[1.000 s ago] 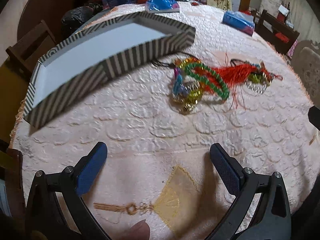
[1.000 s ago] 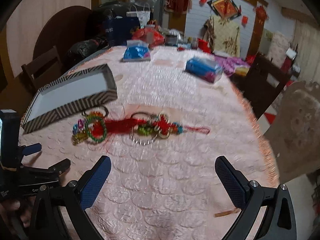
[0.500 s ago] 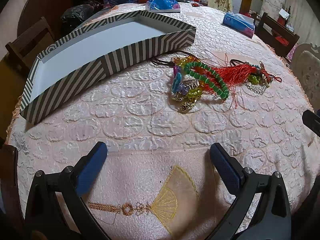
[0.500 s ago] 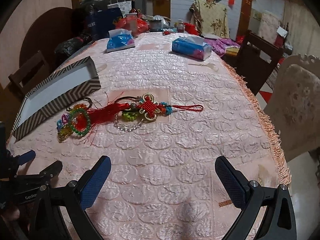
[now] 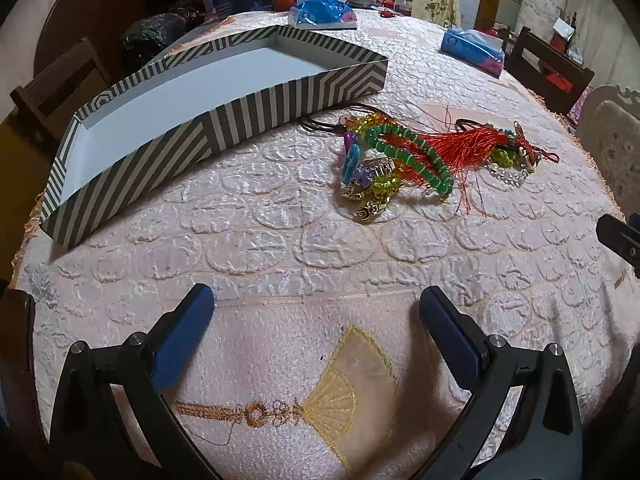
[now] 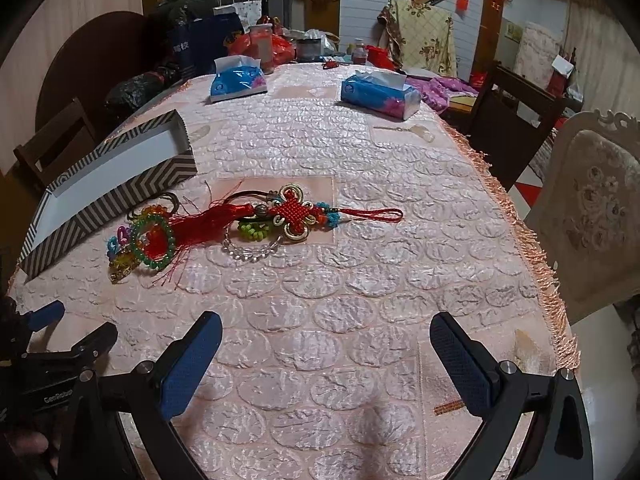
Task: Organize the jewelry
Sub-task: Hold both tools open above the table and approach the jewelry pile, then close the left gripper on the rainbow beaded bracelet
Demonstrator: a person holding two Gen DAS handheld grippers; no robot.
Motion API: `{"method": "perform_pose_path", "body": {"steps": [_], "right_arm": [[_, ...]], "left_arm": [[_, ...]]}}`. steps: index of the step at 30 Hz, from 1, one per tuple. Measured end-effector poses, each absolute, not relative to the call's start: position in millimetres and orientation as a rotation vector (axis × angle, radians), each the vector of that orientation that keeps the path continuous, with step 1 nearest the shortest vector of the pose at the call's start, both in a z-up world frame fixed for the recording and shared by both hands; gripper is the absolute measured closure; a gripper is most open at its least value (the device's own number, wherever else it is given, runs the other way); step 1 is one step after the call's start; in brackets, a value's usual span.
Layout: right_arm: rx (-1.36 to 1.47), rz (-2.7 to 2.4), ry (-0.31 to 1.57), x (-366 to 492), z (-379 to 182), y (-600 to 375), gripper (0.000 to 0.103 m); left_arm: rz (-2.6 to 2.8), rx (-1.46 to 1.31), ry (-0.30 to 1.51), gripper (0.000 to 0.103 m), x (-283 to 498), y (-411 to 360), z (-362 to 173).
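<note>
A heap of jewelry lies on the pink tablecloth: a green bead bracelet (image 5: 416,156) (image 6: 154,240), a red tassel with a Chinese knot (image 5: 468,148) (image 6: 294,212), a clear bead bracelet (image 6: 252,250), and coloured and gold charms (image 5: 368,188). A shallow striped box (image 5: 208,128) (image 6: 104,200), white inside and empty, sits left of the heap. My left gripper (image 5: 316,308) is open and empty, near the table's front edge, well short of the heap. My right gripper (image 6: 326,338) is open and empty, also short of the heap.
Two blue tissue packs (image 6: 236,84) (image 6: 380,94) sit far back on the table. Bags and clutter stand behind them. Wooden chairs stand left (image 5: 60,84) and right (image 6: 516,120). An upholstered chair (image 6: 592,208) is at the right edge, by the fringe.
Both cameras have steadied after motion blur. The striped box, tilted and lifted earlier, now rests flat on the table. The right view has drawn slightly nearer to the jewelry.
</note>
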State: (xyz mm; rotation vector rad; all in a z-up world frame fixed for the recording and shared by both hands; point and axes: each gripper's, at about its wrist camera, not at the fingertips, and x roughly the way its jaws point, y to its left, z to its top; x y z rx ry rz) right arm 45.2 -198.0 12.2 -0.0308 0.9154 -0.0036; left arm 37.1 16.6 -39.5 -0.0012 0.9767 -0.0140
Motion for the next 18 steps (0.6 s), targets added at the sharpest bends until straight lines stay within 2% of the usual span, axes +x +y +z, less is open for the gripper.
{"method": "perform_pose_path", "body": {"steps": [6, 11, 13, 15, 17, 18], "right_arm": [[-0.018, -0.011, 0.92, 46.8, 10.6, -201.9, 0.0], [-0.009, -0.013, 0.913, 47.6, 11.3, -203.1, 0.0], [-0.012, -0.017, 0.919, 48.0, 10.2, -203.0, 0.0], [-0.015, -0.022, 0.922, 48.2, 9.5, -202.8, 0.0], [-0.014, -0.025, 0.924, 48.2, 8.9, -203.3, 0.0], [-0.015, -0.026, 0.924, 48.4, 8.8, -203.4, 0.0]], "left_arm": [[-0.059, -0.044, 1.001, 0.0, 49.7, 17.6, -30.8], [-0.111, -0.046, 0.923, 0.001, 74.4, 11.7, -11.7], [-0.145, -0.044, 0.909, 0.006, 84.6, 6.9, -11.3], [-0.126, -0.021, 0.914, 0.028, 97.0, 4.1, -14.7], [-0.137, -0.051, 0.935, 0.038, 104.8, 6.2, -17.1], [-0.14, -0.062, 0.938, 0.04, 107.7, 6.5, -17.1]]}}
